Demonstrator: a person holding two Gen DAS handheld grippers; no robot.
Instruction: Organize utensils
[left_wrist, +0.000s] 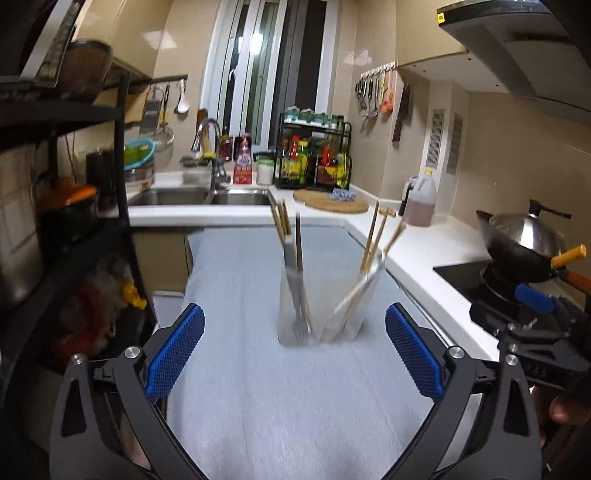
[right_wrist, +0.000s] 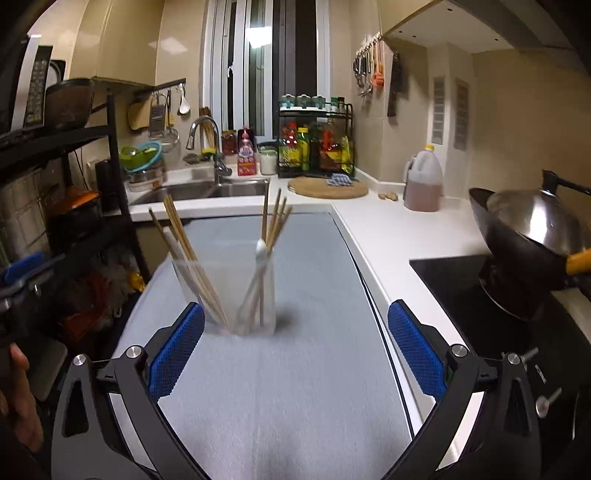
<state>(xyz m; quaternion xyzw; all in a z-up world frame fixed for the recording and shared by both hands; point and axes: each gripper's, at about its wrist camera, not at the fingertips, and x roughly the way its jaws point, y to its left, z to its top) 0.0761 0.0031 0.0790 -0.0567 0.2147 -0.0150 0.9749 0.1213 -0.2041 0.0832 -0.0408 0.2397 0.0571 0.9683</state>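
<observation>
Two clear glass cups stand side by side on a pale grey cloth (left_wrist: 258, 387). In the left wrist view the left cup (left_wrist: 293, 314) holds a metal fork (left_wrist: 300, 325) and chopsticks, and the right cup (left_wrist: 356, 295) holds chopsticks and a pale spoon. The right wrist view shows the same pair: the left cup (right_wrist: 195, 291) with chopsticks, the right cup (right_wrist: 260, 295) with a white spoon (right_wrist: 260, 251) and more chopsticks. My left gripper (left_wrist: 295, 312) is open, short of the cups, nothing between its blue pads. My right gripper (right_wrist: 295, 308) is open too and empty.
A white counter (right_wrist: 388, 236) runs along the right, with a wok (right_wrist: 532, 221) on a black hob, an oil jug (right_wrist: 423, 181) and a round cork mat (right_wrist: 328, 186). A sink (right_wrist: 207, 190) lies behind; a black shelf rack (right_wrist: 74, 177) stands left.
</observation>
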